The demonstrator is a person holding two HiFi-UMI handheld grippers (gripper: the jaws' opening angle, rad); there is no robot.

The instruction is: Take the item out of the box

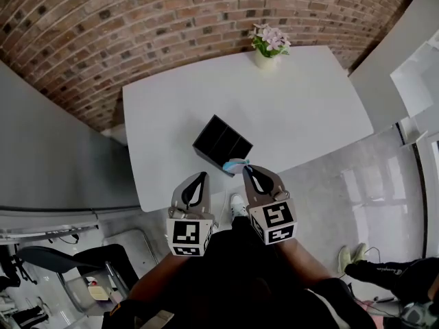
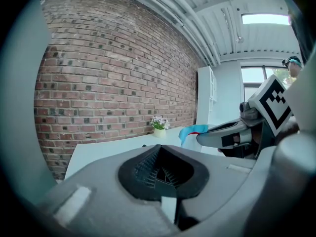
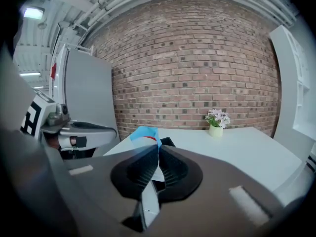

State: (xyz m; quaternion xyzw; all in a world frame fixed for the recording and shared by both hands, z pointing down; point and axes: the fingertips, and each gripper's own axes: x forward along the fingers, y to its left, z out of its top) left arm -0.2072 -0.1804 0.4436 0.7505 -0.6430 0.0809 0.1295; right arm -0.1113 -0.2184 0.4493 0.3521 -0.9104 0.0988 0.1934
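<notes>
R gripper (image 1: 245,168) is clenching a thin light-blue packet (image 1: 235,164) w/ a red mark, pads pinching its lower edge while the rest is sticking up past the tips. The packet is sitting outside the black divided box (image 1: 221,142), hanging at the box's near corner, over the table's near edge. Whether it's touching the box, can't tell.

L gripper (image 1: 197,178) is hovering just beside the R one, off the near edge of the white table (image 1: 309,108), jaws closed together w/ nothing btwn them.

The box is standing close to the near edge, turned at an angle to it. A small pot of pink flowers (image 1: 269,43) is standing at the far edge, well apart from the box, w/ a brick wall (image 1: 137,19) running behind.
</notes>
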